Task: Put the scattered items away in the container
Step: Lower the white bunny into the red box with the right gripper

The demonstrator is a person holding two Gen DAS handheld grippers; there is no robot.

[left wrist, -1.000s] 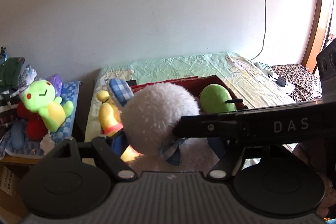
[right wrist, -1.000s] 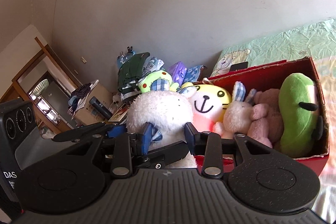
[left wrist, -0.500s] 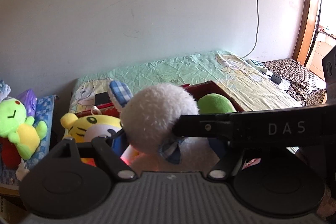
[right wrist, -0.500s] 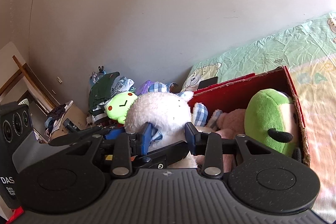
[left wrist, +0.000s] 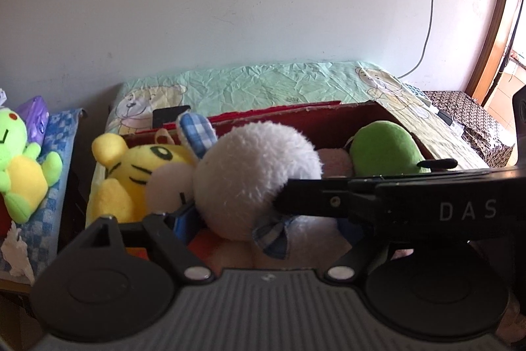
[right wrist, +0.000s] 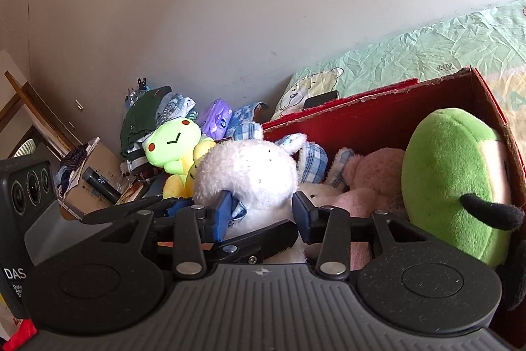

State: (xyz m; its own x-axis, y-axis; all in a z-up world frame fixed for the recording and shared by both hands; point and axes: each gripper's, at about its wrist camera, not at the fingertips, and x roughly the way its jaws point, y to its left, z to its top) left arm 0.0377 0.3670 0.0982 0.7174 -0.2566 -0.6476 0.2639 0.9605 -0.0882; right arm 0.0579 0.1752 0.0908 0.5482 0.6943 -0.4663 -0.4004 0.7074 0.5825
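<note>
white plush rabbit (right wrist: 250,173) | fluffy, blue-checked ears | over red box (right wrist: 378,117)

We saw a white rabbit toy (left wrist: 256,183) of long, fluffy plush, its ear (left wrist: 195,134) and bow (left wrist: 274,234) of woven blue checked cloth. The yellow tiger toy (left wrist: 131,173) and green toy (right wrist: 450,183) were short, matt velour-like plush; the pink toy (right wrist: 371,176) looked coarser. The red box (right wrist: 378,117) was matt cardboard with rough, frayed rims. The bedsheet (left wrist: 279,84) under it was thin, finely crinkled cloth. Both the left gripper (left wrist: 263,231) and right gripper (right wrist: 261,213) were matt black plastic with ribbed grey housings, shiny metal pivot pins and blue rubbery pads (right wrist: 223,214). The wall (right wrist: 230,5) was matt, scuffed paint.
</note>
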